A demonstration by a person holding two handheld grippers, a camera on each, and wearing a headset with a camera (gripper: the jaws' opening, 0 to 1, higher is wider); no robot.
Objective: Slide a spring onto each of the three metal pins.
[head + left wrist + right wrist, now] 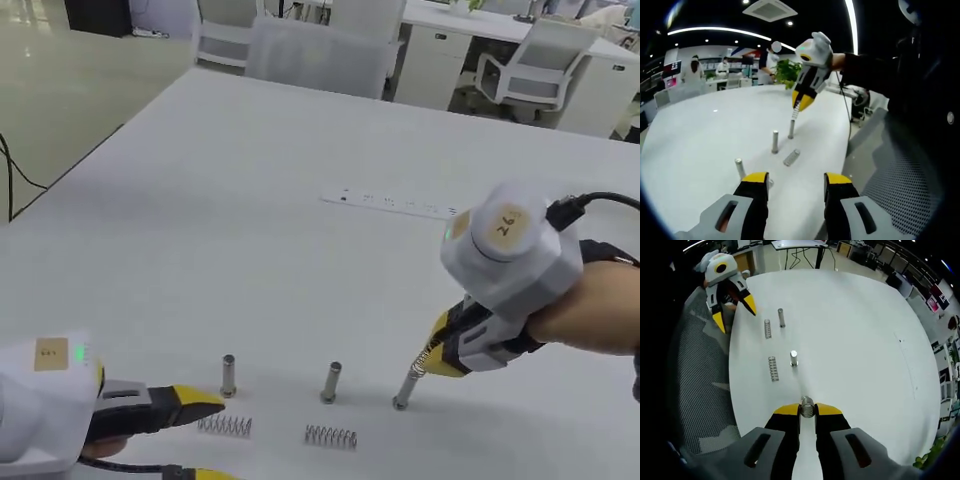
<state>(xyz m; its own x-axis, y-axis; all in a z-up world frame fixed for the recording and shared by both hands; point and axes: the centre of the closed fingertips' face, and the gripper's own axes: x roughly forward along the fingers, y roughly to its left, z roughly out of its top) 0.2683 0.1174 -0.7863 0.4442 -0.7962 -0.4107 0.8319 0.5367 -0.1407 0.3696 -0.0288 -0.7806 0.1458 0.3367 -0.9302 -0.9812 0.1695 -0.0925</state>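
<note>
Three short metal pins stand in a row near the table's front edge: left pin [228,375], middle pin [331,382], right pin [406,388]. Two loose springs [224,426] [331,436] lie just in front of them. My right gripper [437,354] is shut on a third spring [424,360] [807,406], held just above the right pin's top. My left gripper [218,440] [796,186] stands open by the left spring, with nothing between its jaws. In the left gripper view the right gripper [804,96] hovers over the far pin [791,129].
A flat white power strip [390,205] lies mid-table behind the pins. Office chairs [535,65] and desks stand beyond the far edge. The table's front edge [732,390] runs close to the springs, with grey mesh below.
</note>
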